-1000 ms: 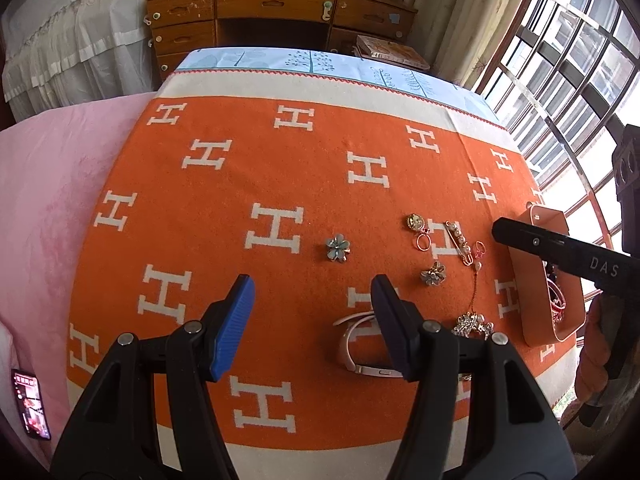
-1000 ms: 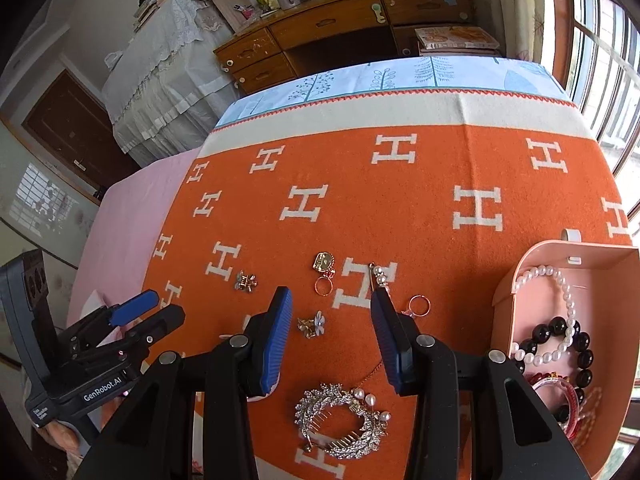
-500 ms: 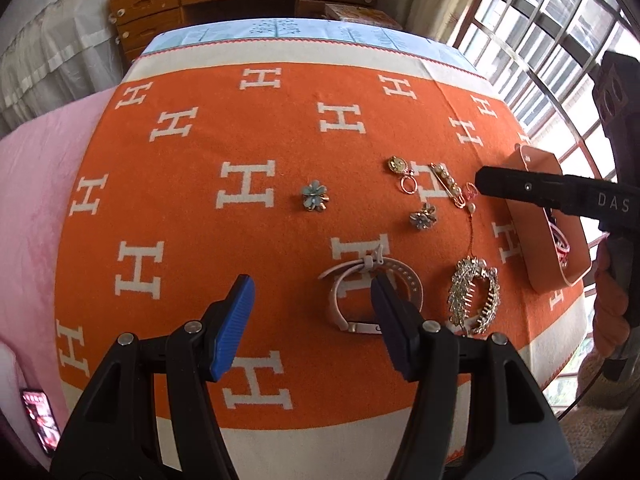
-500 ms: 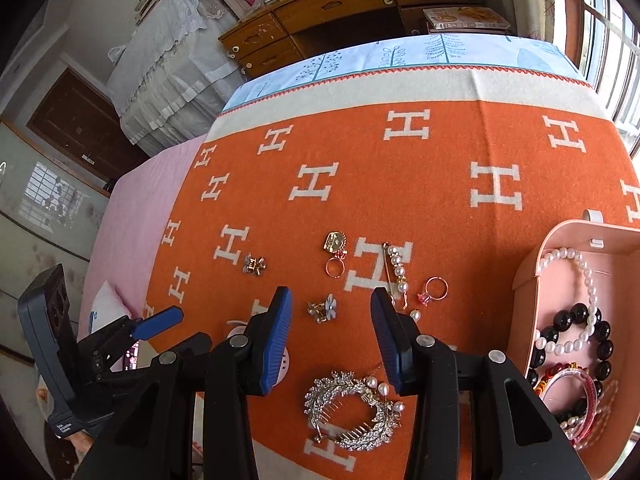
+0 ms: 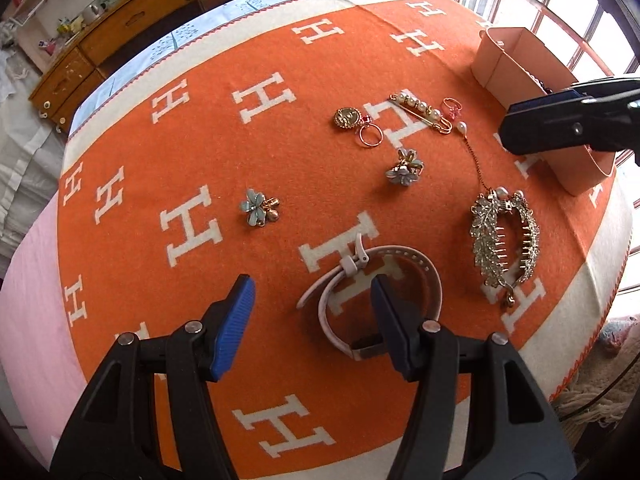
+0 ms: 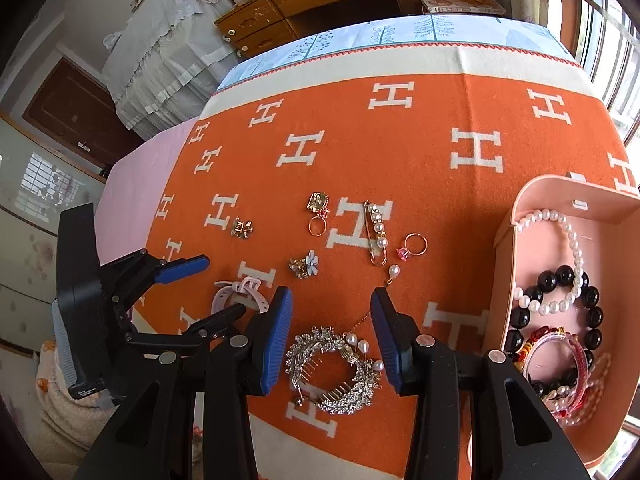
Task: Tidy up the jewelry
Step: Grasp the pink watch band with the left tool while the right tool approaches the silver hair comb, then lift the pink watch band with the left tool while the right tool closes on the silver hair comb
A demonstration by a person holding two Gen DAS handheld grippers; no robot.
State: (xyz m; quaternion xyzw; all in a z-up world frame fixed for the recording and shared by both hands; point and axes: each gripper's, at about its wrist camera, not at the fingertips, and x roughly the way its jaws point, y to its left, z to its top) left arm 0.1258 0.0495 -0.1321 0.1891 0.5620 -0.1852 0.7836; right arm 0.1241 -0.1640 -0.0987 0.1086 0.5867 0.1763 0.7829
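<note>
Over the orange wool blanket patterned with white H letters [image 5: 280, 152], the left wrist view shows the left gripper [image 5: 312, 312] pitched steeply down, its blue-padded jaws apart and empty. One pad overlaps the pale pink buckled watch strap [image 5: 400, 264], which lies coiled on the blanket; whether it touches cannot be told. Beyond lie two blue enamel flower earrings [image 5: 258, 208], a gold coin charm with a ring [image 5: 352, 120], a pearl-set gold safety-pin brooch [image 5: 420, 106] and a rhinestone leaf hair comb [image 5: 502, 236]. The right gripper [image 5: 568, 124] crosses the peach plastic tray [image 5: 516, 60], hiding most of its contents (only a sliver of beads peeks out).

From the right wrist view, the right gripper [image 6: 331, 328] tilts down above the comb [image 6: 334, 372], jaws parted with nothing between them. The tray [image 6: 504, 248] holds a white pearl strand [image 6: 568, 240], black bead bracelet [image 6: 592, 312] and red bangle [image 6: 560, 344]; its near end is cut off by the frame. The left gripper [image 6: 218, 288] masks part of the strap [image 6: 240, 292].
</note>
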